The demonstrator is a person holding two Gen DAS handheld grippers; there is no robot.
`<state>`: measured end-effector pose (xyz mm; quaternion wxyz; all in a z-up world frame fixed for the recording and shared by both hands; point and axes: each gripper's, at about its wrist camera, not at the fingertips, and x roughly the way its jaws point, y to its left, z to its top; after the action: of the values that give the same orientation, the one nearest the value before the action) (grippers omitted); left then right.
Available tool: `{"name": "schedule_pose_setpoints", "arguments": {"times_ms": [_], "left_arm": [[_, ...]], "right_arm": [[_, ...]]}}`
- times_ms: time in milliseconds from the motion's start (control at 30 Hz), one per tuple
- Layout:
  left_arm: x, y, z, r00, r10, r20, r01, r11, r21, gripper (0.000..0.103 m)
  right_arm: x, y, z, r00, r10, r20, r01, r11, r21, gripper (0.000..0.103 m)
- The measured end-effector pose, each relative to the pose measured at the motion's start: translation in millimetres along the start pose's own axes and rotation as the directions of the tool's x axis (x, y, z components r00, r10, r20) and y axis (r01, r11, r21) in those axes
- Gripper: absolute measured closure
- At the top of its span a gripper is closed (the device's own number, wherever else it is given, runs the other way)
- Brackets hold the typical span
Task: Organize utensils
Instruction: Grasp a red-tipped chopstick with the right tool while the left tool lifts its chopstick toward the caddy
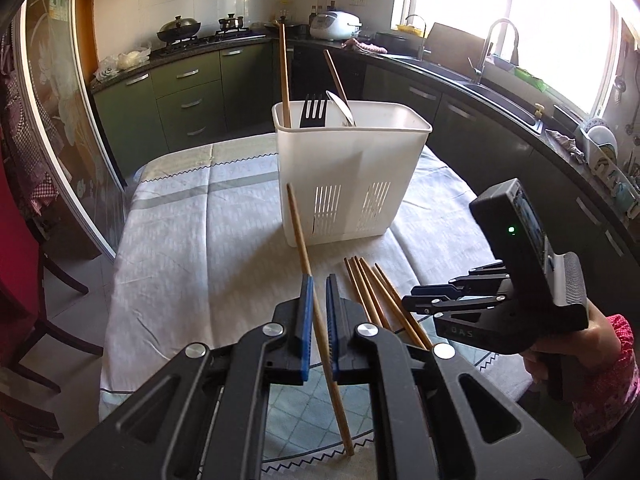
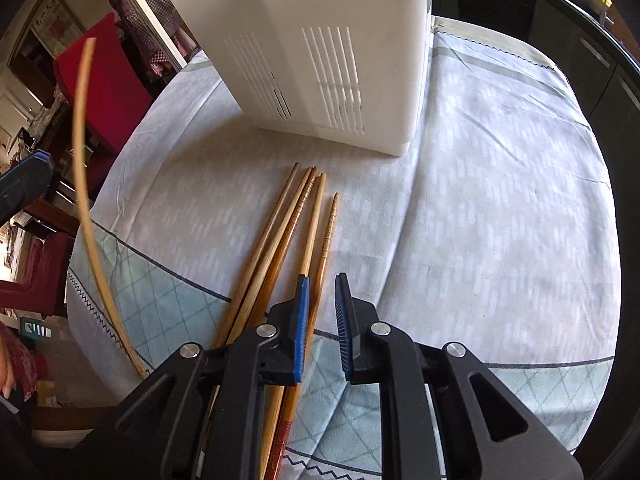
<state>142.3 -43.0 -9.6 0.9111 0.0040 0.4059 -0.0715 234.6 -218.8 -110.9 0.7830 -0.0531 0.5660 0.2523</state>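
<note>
My left gripper (image 1: 318, 284) is shut on one wooden chopstick (image 1: 298, 232), which hangs slanted above the table with its tip toward the white utensil holder (image 1: 348, 168). The holder contains a black fork (image 1: 313, 110), a metal spoon (image 1: 342, 108) and a wooden stick (image 1: 285, 72). Several loose chopsticks (image 2: 288, 232) lie on the cloth in front of the holder (image 2: 312, 40). My right gripper (image 2: 323, 280) points down over their near ends. The rightmost chopstick runs into the gap between its blue pads, and the pads stand apart from it. The held chopstick (image 2: 80, 152) shows at the left.
The table (image 1: 180, 240) is covered by a pale checked cloth. Dark chairs (image 1: 48, 320) stand at its left side. Kitchen counters with a stove (image 1: 180, 36) and a sink (image 1: 500, 88) run behind. A person's hand in a pink sleeve (image 1: 608, 360) holds the right gripper.
</note>
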Motion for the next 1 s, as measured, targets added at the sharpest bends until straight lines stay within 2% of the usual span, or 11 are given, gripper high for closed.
{"name": "schedule_pose_setpoints", "arguments": {"times_ms": [233,400,500,600,767,833,867,1000], "left_arm": [[-5,2,0,1.000,-0.017,0.017,0.017,1.000,0.009,0.097],[5,7,0,0.999,-0.029,-0.027,0.029,0.999,-0.018,0.097],[19,9,-1,0.997,-0.031,-0.077,0.029,0.999,-0.035,0.097],[43,15,-2,0.986,-0.045,-0.163,0.032,0.996,-0.081,0.097],[89,15,-2,0.954,-0.058,-0.295,0.020,0.992,-0.128,0.093],[107,15,1,0.943,-0.036,-0.331,-0.013,0.990,-0.144,0.075],[115,15,2,0.939,-0.028,-0.343,-0.027,0.987,-0.157,0.072],[137,15,9,0.927,0.013,-0.376,-0.082,0.982,-0.170,0.071]], "right_arm": [[9,16,6,0.999,-0.034,-0.028,0.034,0.999,-0.019,0.091],[20,33,9,0.996,-0.084,-0.031,0.083,0.995,-0.047,0.091],[23,39,10,0.994,-0.107,-0.012,0.106,0.993,-0.054,0.096],[15,33,10,0.998,-0.059,0.015,0.059,0.998,-0.011,0.096],[-20,24,6,0.995,-0.017,0.102,0.014,0.999,0.030,0.096],[-32,22,2,0.992,-0.009,0.128,0.005,0.999,0.036,0.096],[-37,21,-1,0.990,-0.004,0.139,-0.001,0.999,0.038,0.096],[-53,12,-13,0.986,0.013,0.167,-0.019,0.999,0.039,0.096]]}}
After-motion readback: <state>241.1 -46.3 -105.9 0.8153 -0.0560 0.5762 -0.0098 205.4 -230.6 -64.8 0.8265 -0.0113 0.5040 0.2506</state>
